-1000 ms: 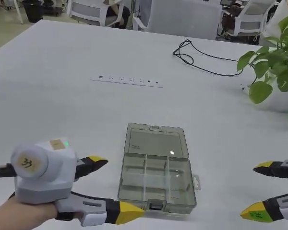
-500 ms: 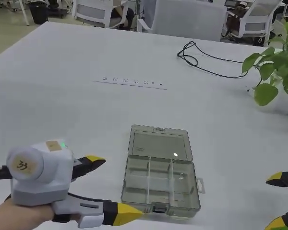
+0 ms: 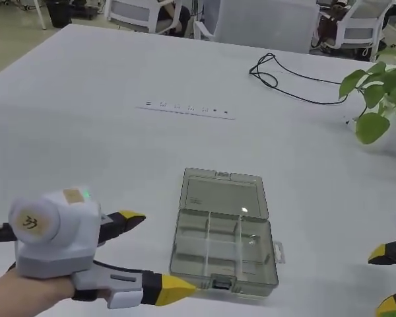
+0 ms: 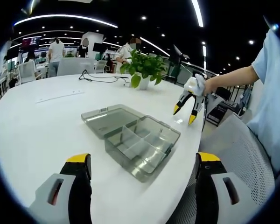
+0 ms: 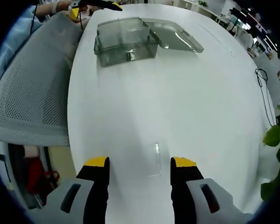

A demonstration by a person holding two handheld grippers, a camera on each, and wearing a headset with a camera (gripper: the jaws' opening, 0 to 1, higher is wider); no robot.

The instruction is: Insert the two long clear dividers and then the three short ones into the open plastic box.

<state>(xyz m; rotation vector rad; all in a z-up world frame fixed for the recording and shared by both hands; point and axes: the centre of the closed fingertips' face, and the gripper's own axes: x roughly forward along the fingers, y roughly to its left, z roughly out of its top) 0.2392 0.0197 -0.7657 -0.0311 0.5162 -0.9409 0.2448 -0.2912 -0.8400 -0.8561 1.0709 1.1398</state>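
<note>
Right gripper released over clear divider flat on bench — thin, light, prob slick; I'd pinch across its long edges. Left gripper released too.

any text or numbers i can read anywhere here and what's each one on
"33": on the round end of the left tool, facing the head camera.
Sticker on top of the same tool: too blurred to read.
Marks along the power strip: too small to read.
Nothing else readable.
</note>
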